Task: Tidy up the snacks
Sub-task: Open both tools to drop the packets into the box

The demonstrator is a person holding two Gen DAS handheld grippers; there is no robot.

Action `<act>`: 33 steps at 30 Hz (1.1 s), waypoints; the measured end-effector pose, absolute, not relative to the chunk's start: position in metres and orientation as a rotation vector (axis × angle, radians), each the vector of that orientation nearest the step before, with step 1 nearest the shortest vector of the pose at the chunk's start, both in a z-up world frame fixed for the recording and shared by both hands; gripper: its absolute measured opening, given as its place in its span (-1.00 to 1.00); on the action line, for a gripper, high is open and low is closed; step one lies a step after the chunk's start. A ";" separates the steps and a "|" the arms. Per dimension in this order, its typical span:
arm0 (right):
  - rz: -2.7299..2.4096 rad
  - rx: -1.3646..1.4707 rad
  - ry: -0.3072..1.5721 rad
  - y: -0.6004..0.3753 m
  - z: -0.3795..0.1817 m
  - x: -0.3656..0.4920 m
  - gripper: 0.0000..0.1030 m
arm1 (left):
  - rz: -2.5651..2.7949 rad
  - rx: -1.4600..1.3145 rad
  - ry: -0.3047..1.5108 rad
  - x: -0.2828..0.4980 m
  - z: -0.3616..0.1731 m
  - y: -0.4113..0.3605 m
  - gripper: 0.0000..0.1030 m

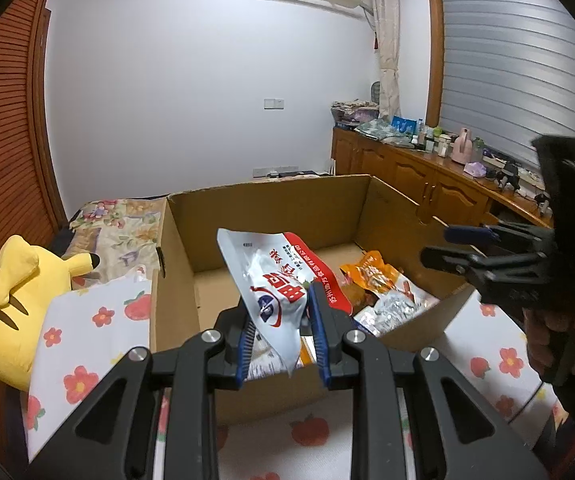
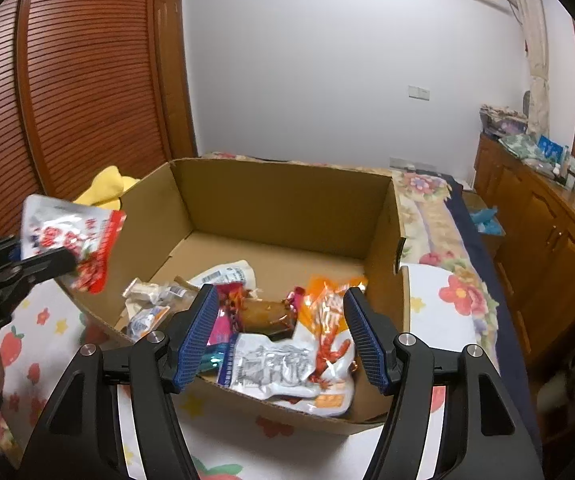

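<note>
My left gripper (image 1: 281, 320) is shut on a white and red snack bag (image 1: 279, 276) and holds it above the near edge of an open cardboard box (image 1: 271, 204). The same bag (image 2: 71, 240) shows at the left of the right wrist view, over the box's left wall. My right gripper (image 2: 281, 336) is open and empty above the box's near end, over a pile of snack packets (image 2: 287, 360). It also shows in the left wrist view (image 1: 443, 248). An orange packet (image 1: 371, 276) lies inside the box.
The box (image 2: 287, 196) stands on a bed with a strawberry-print sheet (image 1: 87, 328). A yellow plush toy (image 1: 11, 304) lies to its left. A wooden cabinet (image 1: 427, 176) with clutter runs along the right. The far half of the box floor is bare.
</note>
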State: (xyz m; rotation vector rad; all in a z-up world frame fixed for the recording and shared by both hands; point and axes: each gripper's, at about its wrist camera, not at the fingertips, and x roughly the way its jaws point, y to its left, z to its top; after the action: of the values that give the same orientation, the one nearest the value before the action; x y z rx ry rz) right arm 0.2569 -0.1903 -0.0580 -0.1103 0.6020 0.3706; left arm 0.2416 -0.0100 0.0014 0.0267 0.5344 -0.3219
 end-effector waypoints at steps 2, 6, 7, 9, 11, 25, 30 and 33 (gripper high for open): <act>0.378 -0.108 0.598 -0.190 -0.057 0.255 0.30 | -0.325 0.014 0.540 0.248 0.001 -0.010 -0.54; 0.392 -0.109 0.592 -0.189 -0.056 0.251 0.34 | -0.320 0.025 0.550 0.259 -0.001 -0.015 -0.54; 0.394 -0.110 0.590 -0.188 -0.055 0.251 0.34 | -0.317 0.033 0.552 0.261 -0.001 -0.017 -0.53; 0.400 -0.112 0.585 -0.187 -0.054 0.250 0.36 | -0.311 0.045 0.556 0.265 -0.003 -0.020 -0.50; 0.406 -0.109 0.581 -0.187 -0.054 0.248 0.37 | -0.308 0.052 0.555 0.268 -0.003 -0.023 -0.47; 0.408 -0.108 0.577 -0.188 -0.059 0.241 0.42 | -0.279 0.070 0.572 0.271 -0.012 -0.032 -0.24; 0.404 -0.106 0.570 -0.186 -0.059 0.235 0.44 | -0.268 0.070 0.566 0.257 -0.010 -0.029 -0.13; 0.400 -0.103 0.563 -0.185 -0.057 0.229 0.46 | -0.261 0.064 0.556 0.248 -0.005 -0.026 -0.05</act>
State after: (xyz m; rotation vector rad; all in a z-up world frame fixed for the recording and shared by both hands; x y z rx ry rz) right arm 0.2286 -0.1850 -0.0569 -0.1027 0.5631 0.4000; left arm 0.2483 -0.0259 -0.0054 0.0639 0.5560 -0.2607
